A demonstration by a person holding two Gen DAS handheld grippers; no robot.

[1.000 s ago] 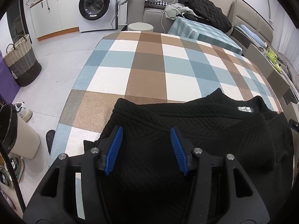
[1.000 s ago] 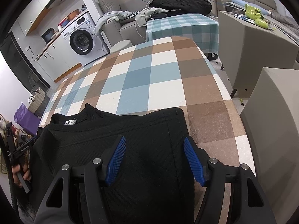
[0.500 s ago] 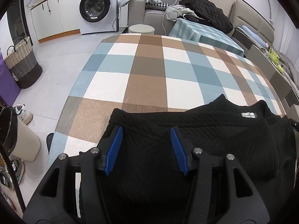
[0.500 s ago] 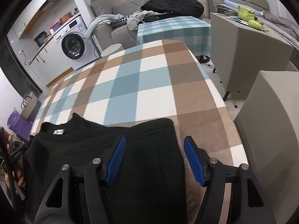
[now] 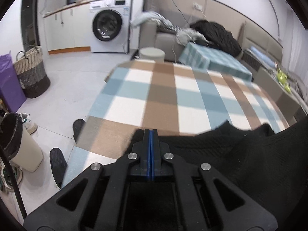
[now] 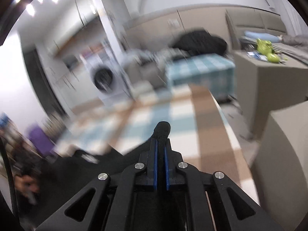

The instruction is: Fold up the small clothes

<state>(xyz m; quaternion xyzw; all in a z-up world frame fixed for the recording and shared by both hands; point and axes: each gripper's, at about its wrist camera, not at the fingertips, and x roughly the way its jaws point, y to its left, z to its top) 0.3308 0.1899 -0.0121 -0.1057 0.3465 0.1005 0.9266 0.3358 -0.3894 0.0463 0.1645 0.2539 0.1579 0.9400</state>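
A black knit garment point(image 5: 240, 150) lies at the near edge of the checked table point(image 5: 173, 96). My left gripper point(image 5: 151, 134) is shut at the garment's left edge; the blue pads meet and whether cloth is pinched between them is hidden. My right gripper point(image 6: 160, 144) is shut on a bunch of the black garment point(image 6: 162, 130), which pokes out above the fingertips. The cloth point(image 6: 86, 165) hangs away to the left, lifted off the table point(image 6: 207, 134). The right wrist view is heavily blurred.
A grey cabinet point(image 6: 269, 80) and a beige chair point(image 6: 284, 154) stand right of the table. A white bin point(image 5: 21, 144), slippers point(image 5: 57, 163) and a woven basket point(image 5: 30, 73) sit on the floor left of it. A washing machine point(image 5: 109, 25) and sofa stand behind.
Both grippers have gone from open above the garment to shut. The right one has pinched the cloth and lifted it with a fast swing. The left has shifted to the garment's left edge.
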